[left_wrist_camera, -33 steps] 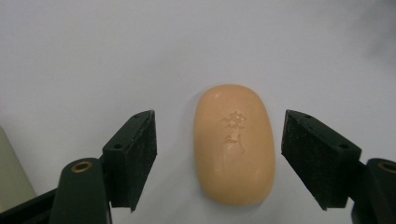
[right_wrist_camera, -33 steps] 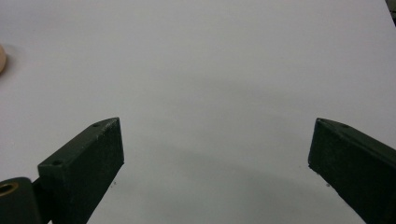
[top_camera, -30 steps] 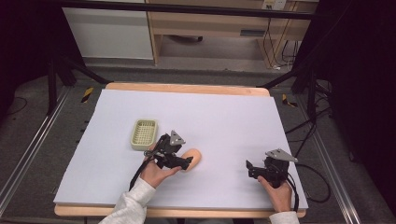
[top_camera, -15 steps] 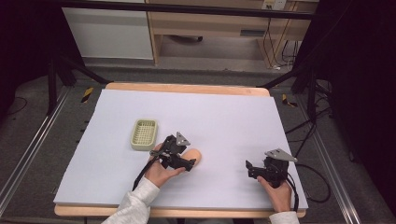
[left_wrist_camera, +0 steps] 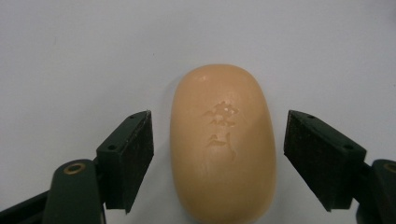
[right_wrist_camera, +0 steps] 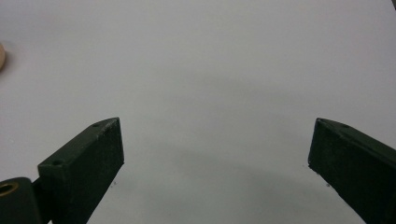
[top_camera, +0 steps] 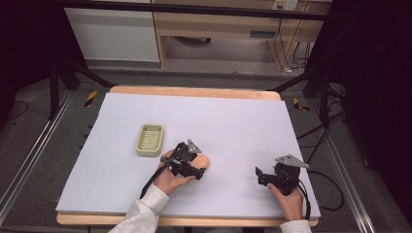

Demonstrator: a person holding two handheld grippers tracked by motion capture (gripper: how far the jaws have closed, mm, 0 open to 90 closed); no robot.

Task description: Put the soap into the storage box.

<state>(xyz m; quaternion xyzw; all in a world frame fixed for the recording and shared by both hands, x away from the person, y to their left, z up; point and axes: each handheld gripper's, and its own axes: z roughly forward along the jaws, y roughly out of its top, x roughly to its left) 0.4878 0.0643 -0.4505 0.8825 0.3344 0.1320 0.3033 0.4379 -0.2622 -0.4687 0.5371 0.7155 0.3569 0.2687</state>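
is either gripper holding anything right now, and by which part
Nothing is held. The left gripper has its jaws open either side of the soap bar, with gaps on both sides. The right gripper is open over bare table.

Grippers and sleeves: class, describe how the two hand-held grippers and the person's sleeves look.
Both the left gripper and the right gripper are black, each topped by a grey three-cornered plate and trailing a black cable. Their jaws are dark wedge-shaped blocks with flat pads and small holes. The sleeves are light grey.
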